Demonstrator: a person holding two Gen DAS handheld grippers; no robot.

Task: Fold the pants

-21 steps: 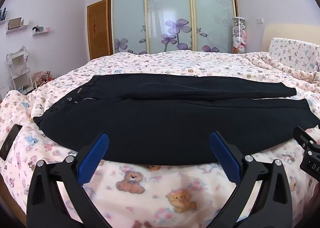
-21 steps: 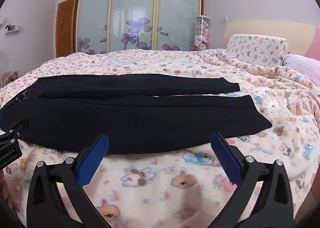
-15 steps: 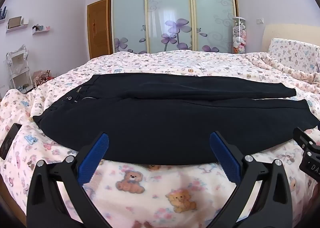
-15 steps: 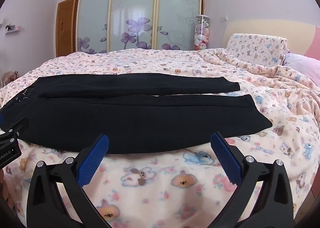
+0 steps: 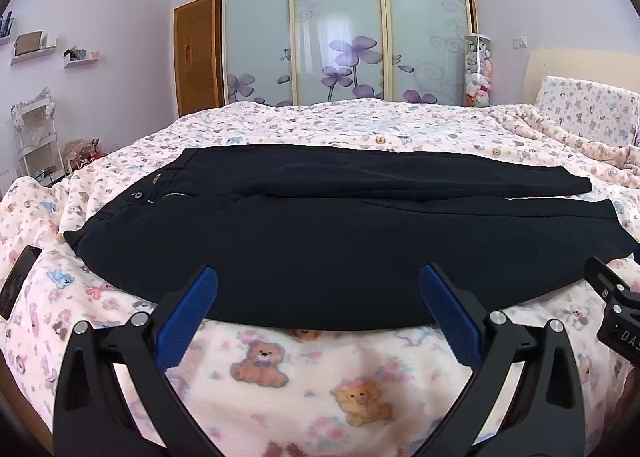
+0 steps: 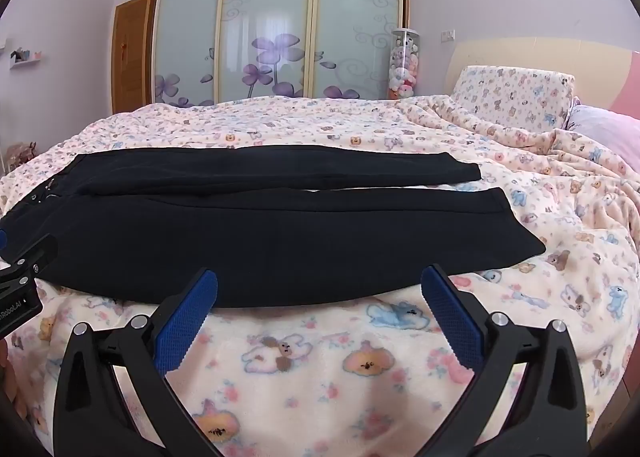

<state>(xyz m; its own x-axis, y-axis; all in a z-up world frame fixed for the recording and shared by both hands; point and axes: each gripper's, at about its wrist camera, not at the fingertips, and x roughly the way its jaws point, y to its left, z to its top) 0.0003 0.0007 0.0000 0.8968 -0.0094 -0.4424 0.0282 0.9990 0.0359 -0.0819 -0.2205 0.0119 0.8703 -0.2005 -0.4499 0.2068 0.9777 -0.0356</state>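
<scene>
Black pants [image 5: 340,241] lie flat across the bed, waistband with button and zipper at the left [image 5: 160,197], both legs stretched to the right, the far leg slightly apart from the near one. They also show in the right wrist view [image 6: 272,241]. My left gripper [image 5: 318,289] is open and empty, just in front of the near edge of the pants, toward the waist half. My right gripper [image 6: 318,289] is open and empty, in front of the near leg's lower half. Each gripper shows at the edge of the other's view.
The bed has a pink bear-print blanket [image 5: 320,377]. A dark phone [image 5: 18,281] lies at the bed's left edge. A pillow [image 6: 516,97] and bunched blanket sit at the right by the headboard. A glass-door wardrobe [image 5: 340,25] stands behind.
Both grippers have moved very slightly; the pants lie as before. The jaws remain open.
</scene>
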